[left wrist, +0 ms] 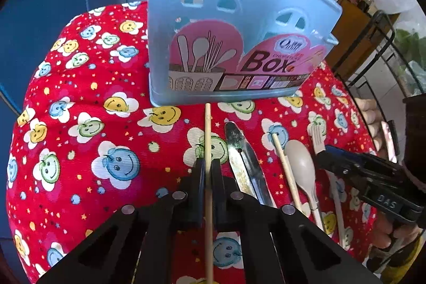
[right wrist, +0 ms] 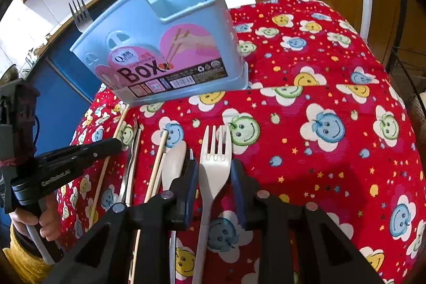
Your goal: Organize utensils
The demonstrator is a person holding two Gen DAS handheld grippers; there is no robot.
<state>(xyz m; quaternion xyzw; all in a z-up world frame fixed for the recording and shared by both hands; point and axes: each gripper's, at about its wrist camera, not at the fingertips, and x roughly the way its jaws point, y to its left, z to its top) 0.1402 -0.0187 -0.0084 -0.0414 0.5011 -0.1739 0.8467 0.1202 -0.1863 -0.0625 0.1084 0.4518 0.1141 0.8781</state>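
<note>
on the tabletop [left wrist: 80, 87], covered by a red cloth printed with smiling flowers, a pale blue utensil box [left wrist: 234, 25] stands upright at the far side, its pink "box" label facing the cameras. a dark metal fork [right wrist: 80, 15] stands in it, tines up, at the box's left end as the right wrist view shows it.

near the front of the box the loose utensils lie side by side, all pointing roughly toward it. in the left wrist view, the left gripper [left wrist: 209, 167] has its two fingers pressed in on a wooden chopstick [left wrist: 208, 129], whose tip lies just beside the base of the box. to the right of it lie a metal knife [left wrist: 239, 151], a second chopstick [left wrist: 286, 164], a beige plastic spoon [left wrist: 300, 164] and a white plastic fork [left wrist: 318, 137], close together, with the second chopstick touching the spoon's edge.

the right gripper [right wrist: 214, 175] hangs over the white plastic fork, its fingers parted with one on each side of the fork's neck and a clear gap on both sides; whether the pads touch the cloth cannot be told. the fork lies flat, tines toward the box. beside it in this view the spoon, the second chopstick and the knife lie to the left, and beyond them the left gripper closes on the first chopstick.
</note>
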